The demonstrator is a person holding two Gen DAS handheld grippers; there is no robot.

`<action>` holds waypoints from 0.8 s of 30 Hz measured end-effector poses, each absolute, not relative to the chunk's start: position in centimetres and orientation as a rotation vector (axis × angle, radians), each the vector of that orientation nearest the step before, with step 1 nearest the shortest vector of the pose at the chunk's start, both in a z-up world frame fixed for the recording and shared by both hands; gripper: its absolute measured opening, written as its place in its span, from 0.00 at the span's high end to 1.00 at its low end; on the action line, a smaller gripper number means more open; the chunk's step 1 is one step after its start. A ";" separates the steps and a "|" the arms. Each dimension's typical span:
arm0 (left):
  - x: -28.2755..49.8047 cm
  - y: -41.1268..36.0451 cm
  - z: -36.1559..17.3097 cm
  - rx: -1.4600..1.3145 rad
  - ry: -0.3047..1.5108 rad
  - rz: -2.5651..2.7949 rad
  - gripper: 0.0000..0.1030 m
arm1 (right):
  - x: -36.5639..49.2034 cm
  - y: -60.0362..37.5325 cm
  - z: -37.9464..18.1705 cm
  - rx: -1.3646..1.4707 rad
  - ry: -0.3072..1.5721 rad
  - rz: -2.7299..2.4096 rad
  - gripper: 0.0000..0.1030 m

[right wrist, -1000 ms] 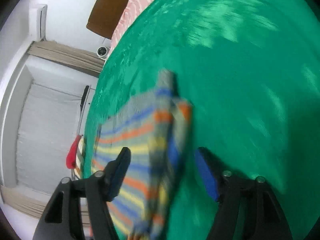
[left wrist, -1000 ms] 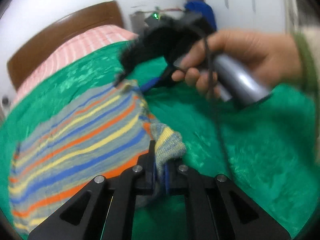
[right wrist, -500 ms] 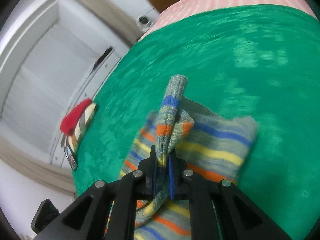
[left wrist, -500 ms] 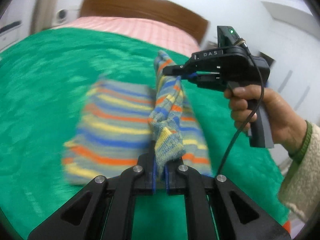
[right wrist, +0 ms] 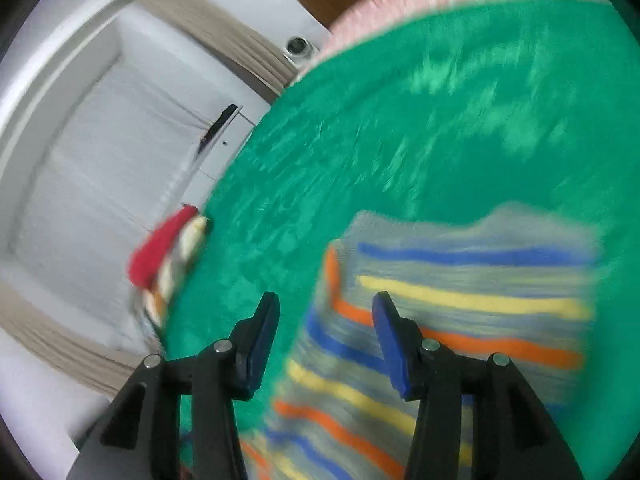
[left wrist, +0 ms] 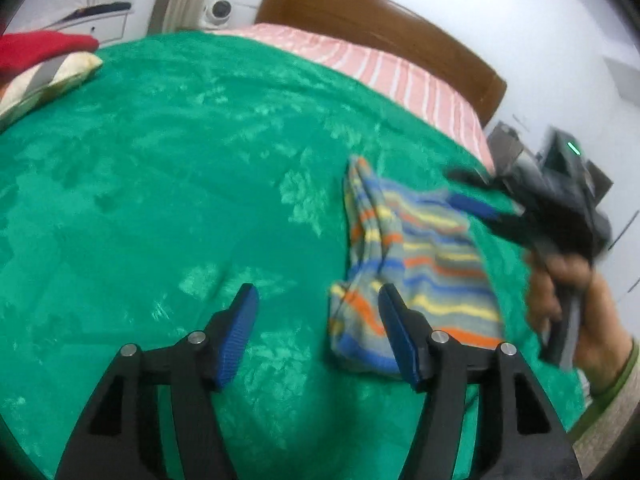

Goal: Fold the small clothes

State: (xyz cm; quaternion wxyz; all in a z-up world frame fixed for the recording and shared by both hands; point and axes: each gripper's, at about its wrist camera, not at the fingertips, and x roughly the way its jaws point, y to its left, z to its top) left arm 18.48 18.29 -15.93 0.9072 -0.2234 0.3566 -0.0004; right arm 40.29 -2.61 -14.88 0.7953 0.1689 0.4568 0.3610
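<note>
- Lying at the far left edge of the bed in the left wrist view was a red cloth [left wrist: 44, 50] on top of a striped cream pillow-like bundle [left wrist: 48, 78].
- The green plush bedspread [left wrist: 160, 184] covered the bed, with a pink-and-white striped sheet [left wrist: 384, 68] and a brown wooden headboard [left wrist: 360, 16] behind it.
- The left tool [left wrist: 316, 304] hung over bare bedspread, its blue-padded jaws opening and nothing between them.
- The folded grey knit garment with blue, yellow and orange stripes [left wrist: 416, 264] lay on the bedspread just right of that tool, released; its near edge showed behind the tool's right finger.
- The right tool [left wrist: 476, 208], blurred, was held in a hand [left wrist: 560, 296] at the garment's far right corner.
- In its own view the right tool [right wrist: 326, 306] had its jaws opening; the garment's [right wrist: 460, 312] left edge lay below the gap, ungripped.
</note>
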 end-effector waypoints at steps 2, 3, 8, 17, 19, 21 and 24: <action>19.1 17.9 -15.5 -0.445 0.734 -0.034 0.37 | 37.5 -4.5 -13.0 0.191 0.909 0.742 0.52; 19.8 17.2 -15.2 -0.424 0.741 -0.053 0.36 | 35.5 -5.2 -12.4 0.108 0.880 0.736 0.52; 27.4 14.5 -17.3 -0.292 0.918 -0.045 0.65 | 28.1 -6.5 -13.6 -0.011 0.862 0.836 0.55; 27.0 16.7 -15.1 -0.311 0.925 -0.028 0.64 | 24.4 -6.7 -17.9 -0.023 0.935 0.753 0.64; 25.3 17.2 -14.0 -0.319 0.899 -0.054 0.55 | 23.8 -7.0 -16.2 -0.023 0.878 0.749 0.64; 24.3 17.0 -14.4 -0.289 0.910 -0.078 0.53 | 23.4 -6.8 -14.9 -0.028 0.839 0.744 0.64; 23.4 15.9 -17.5 -0.174 1.025 -0.028 0.74 | 23.8 -6.3 -16.1 -0.006 0.877 0.743 0.64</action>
